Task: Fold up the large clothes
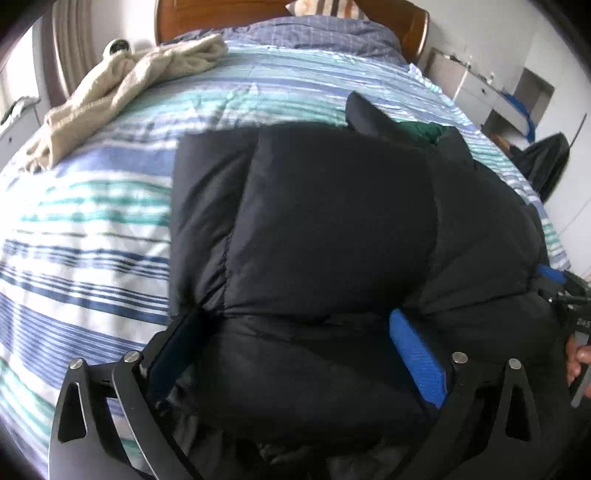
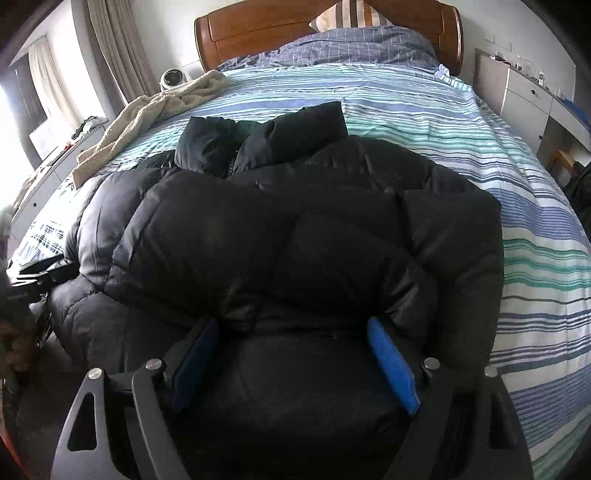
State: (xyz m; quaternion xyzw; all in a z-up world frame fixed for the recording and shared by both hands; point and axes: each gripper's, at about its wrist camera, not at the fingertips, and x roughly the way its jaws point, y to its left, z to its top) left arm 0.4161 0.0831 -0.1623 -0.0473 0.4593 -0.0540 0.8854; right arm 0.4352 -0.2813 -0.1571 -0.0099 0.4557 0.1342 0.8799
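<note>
A big black puffer jacket lies on the striped bed, its sleeves folded across the body; it also shows in the right wrist view, collar toward the headboard. My left gripper has its blue fingers spread wide with a thick fold of the jacket's near hem between them. My right gripper stands the same way, blue fingers wide apart around the jacket's near hem. The right gripper shows at the right edge of the left wrist view.
A beige towel lies at the bed's far left, also in the right wrist view. Wooden headboard with pillows at the back. White cabinets stand right of the bed, a small fan to the left.
</note>
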